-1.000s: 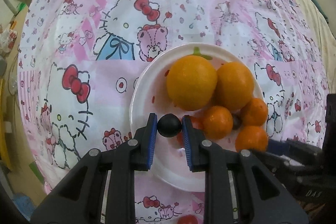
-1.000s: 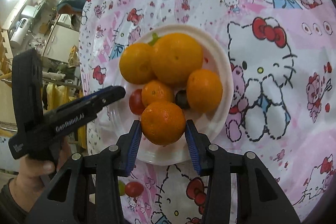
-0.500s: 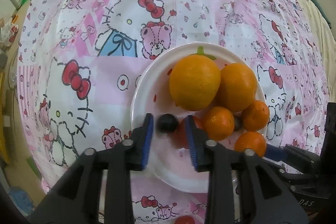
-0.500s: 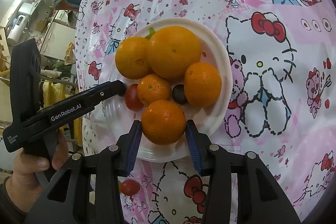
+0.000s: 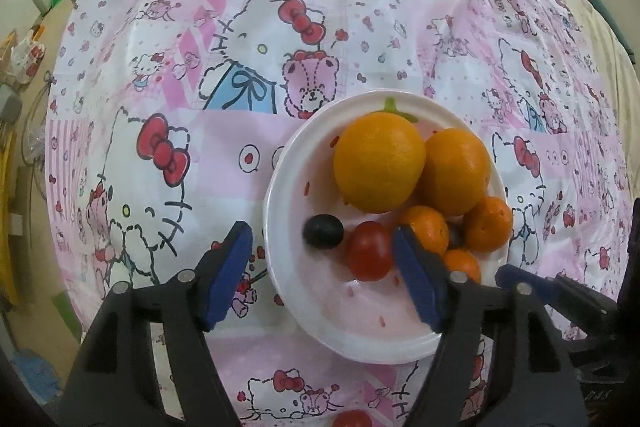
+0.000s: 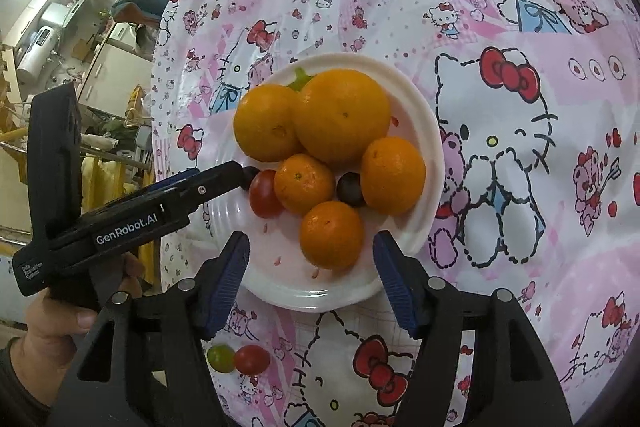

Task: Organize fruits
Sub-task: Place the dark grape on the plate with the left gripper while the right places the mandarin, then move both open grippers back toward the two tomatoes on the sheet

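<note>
Both jaws have just been opening: the left gripper (image 5: 324, 275) stands wide, dark grape (image 5: 323, 231) loose between (on the plate (image 5: 288, 267)); the right gripper (image 6: 310, 281) stands clear of a tangerine (image 6: 332, 235).

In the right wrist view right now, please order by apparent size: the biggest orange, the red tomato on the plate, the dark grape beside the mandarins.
1. biggest orange, clearly the largest.
2. red tomato.
3. dark grape, looks a little smaller than the tomato, but mandarins partly hide both, so this order is unsure.
</note>
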Motion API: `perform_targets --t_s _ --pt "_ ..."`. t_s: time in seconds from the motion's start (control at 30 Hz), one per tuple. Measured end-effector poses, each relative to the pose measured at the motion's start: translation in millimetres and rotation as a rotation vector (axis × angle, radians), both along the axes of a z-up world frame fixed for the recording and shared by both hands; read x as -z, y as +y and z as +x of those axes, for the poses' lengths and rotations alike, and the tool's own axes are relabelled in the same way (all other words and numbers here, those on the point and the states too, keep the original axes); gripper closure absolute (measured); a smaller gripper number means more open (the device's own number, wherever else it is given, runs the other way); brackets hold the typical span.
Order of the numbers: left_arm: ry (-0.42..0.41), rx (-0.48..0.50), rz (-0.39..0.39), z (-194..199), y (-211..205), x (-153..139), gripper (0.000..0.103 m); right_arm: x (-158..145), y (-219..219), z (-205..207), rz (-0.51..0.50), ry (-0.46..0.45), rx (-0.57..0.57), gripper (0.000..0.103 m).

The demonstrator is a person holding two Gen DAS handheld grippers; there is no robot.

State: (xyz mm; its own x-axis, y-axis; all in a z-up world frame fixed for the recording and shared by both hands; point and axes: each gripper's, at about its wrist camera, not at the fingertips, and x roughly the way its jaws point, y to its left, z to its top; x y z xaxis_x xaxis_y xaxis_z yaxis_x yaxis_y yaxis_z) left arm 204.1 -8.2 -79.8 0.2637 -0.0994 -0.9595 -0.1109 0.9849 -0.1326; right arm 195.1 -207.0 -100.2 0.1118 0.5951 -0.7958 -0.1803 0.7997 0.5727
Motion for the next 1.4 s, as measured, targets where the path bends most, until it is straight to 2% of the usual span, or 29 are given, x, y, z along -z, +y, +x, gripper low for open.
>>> perform_targets --t_s 0.2,0.5,0.87,1.13,1.27,1.4 --pt "-0.02 -0.019 0.002 -4.1 6.5 -5.9 0.032 -7.0 -4.6 -7.6 0.002 -0.013 0.01 0.035" --pt "-0.078 -0.009 0.02 -19.5 6.8 -20.7 0.032 -25.0 -16.3 -18.7 -0.006 -0.058 0.058 0.02" --pt "-0.137 -0.025 0.068 -46.2 20.7 -41.4 0.032 -59.0 -24.6 -38.7 0.02 -0.15 0.062 0.017" --pt "-0.115 -0.028 0.037 -78.8 22.6 -47.7 0.032 -62.9 -25.0 -48.9 0.027 -0.15 0.058 0.017" --pt "-0.125 -0.006 0.064 -97.1 14.6 -54.1 0.032 -65.3 -24.2 -57.1 0.032 -0.156 0.058 0.017" --pt "-0.118 -0.027 0.052 -114.3 18.6 -53.8 0.032 -64.5 -22.5 -64.9 0.034 -0.152 0.054 0.017"
